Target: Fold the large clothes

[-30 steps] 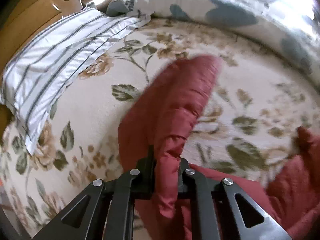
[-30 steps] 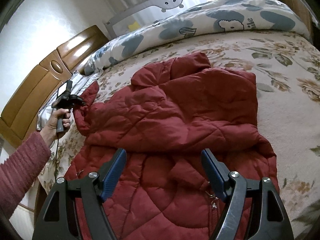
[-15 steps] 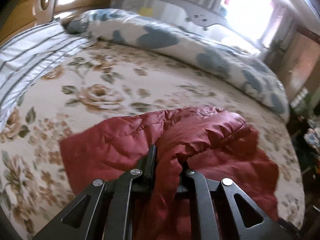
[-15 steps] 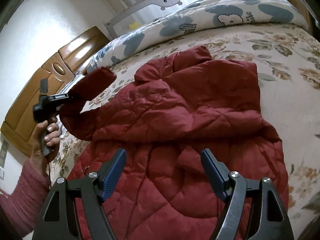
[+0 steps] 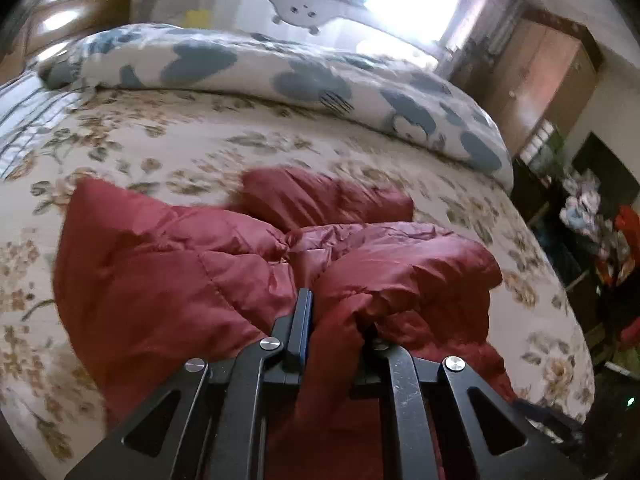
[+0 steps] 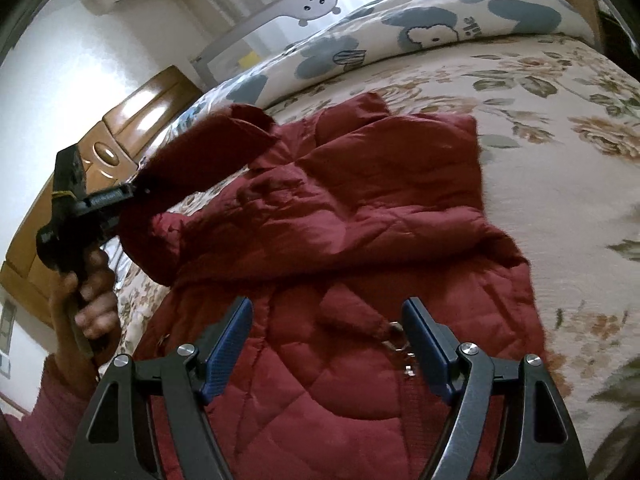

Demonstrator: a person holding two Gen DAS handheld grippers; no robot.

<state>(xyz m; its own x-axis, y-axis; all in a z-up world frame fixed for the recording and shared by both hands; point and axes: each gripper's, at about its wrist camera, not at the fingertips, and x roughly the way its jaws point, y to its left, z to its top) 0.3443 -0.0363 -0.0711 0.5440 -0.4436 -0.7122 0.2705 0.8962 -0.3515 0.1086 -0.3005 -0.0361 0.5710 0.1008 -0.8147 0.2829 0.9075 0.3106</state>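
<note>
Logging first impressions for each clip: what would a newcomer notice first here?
A big red quilted jacket sprawls across the floral bedspread. The left gripper is clamped on its sleeve, lifted above the jacket's body. The right gripper hovers open over the hem, with a blue-patterned duvet bunched along the bed's far edge.

1. I saw small blue lettering on the blue-and-white duvet (image 6: 420, 28), upper centre-right of the right wrist view, beside a cartoon bear face; it appeared rotated and I could not read it.
2. I found no other readable text anywhere.
</note>
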